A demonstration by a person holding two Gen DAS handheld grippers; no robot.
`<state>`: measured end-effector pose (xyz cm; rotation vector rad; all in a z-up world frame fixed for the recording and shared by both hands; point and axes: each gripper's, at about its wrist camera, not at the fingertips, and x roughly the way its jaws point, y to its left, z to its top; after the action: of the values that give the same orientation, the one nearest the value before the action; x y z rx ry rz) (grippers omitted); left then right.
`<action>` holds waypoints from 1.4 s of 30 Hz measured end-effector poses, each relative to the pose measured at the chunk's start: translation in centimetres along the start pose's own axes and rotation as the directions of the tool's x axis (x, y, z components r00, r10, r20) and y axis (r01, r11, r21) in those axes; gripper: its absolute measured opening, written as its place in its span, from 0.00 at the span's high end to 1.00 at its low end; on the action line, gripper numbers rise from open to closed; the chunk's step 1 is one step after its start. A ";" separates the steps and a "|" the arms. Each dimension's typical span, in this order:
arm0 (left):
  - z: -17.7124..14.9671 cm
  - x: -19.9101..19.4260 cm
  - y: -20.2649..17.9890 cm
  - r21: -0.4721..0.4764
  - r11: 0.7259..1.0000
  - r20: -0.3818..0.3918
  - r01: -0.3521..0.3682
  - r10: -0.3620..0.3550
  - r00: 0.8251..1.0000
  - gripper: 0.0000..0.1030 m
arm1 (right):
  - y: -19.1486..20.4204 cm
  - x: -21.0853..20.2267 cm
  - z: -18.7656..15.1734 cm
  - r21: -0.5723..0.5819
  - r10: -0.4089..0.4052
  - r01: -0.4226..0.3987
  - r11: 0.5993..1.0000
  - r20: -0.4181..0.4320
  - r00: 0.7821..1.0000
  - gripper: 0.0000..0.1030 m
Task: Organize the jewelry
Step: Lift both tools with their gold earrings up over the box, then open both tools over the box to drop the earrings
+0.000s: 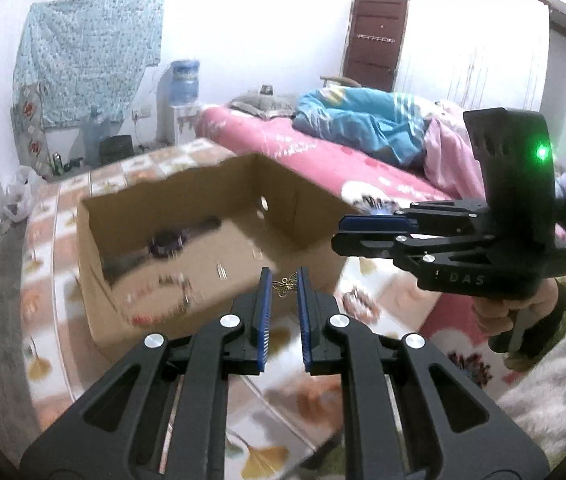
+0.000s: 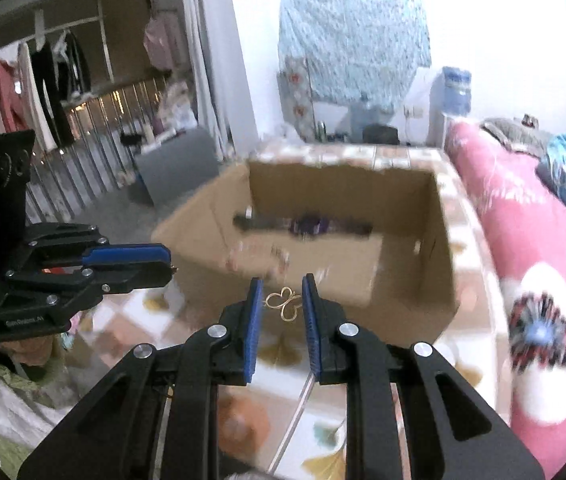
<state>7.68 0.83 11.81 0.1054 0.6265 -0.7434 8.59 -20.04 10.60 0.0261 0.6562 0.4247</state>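
A: Nearest the lens in the left wrist view, what is the left gripper [image 1: 283, 286] doing?

B: Its jaws stand narrow, pinched on a small bronze butterfly charm [image 1: 286, 285] at the tips, low in the centre of the frame. In the right wrist view the right gripper [image 2: 283, 304] likewise pinches a gold butterfly piece [image 2: 284, 307] made of open wire loops.

A: So how far along would you say it is?

B: Partway, I judge. The cardboard box [image 1: 95, 280] just beyond both claws already holds things: a dark strap with a purple piece [image 2: 307, 225] along its far wall, and small bright bits on the floor, too blurred to name. The two butterflies are not yet in.

A: Room to move?

B: The box top is open and wide, its near rim just past the fingertips, with a ragged far edge. The box rests on a patterned cloth [image 2: 279, 412], which has bare stretches in front. The two grippers are well apart. The pink bed [image 2: 523, 240] runs along the right of the frame, close to the box's right wall.
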 end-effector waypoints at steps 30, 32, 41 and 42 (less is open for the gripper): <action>5.0 21.5 6.8 -0.253 0.963 -0.601 0.093 -0.232 0.765 0.82 | -9.0 23.0 9.9 0.075 0.080 -0.044 0.996 -0.594 0.801 0.79; 5.1 21.3 7.0 -0.266 0.959 -0.588 0.097 -0.241 0.772 0.80 | -9.3 22.9 10.1 0.085 0.082 -0.039 0.996 -0.585 0.807 0.78; 6.8 16.8 7.0 -0.229 0.969 -0.480 0.095 -0.198 0.855 0.69 | -10.7 18.2 12.2 0.147 0.096 -0.031 0.989 -0.458 0.884 0.63; 7.2 16.1 6.9 -0.220 0.971 -0.459 0.094 -0.188 0.868 0.64 | -10.8 16.9 12.6 0.152 0.095 -0.032 0.988 -0.432 0.897 0.61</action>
<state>24.83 -5.94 7.67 0.0657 1.1876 -0.8011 32.19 -21.95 9.04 0.0883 1.1347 0.4510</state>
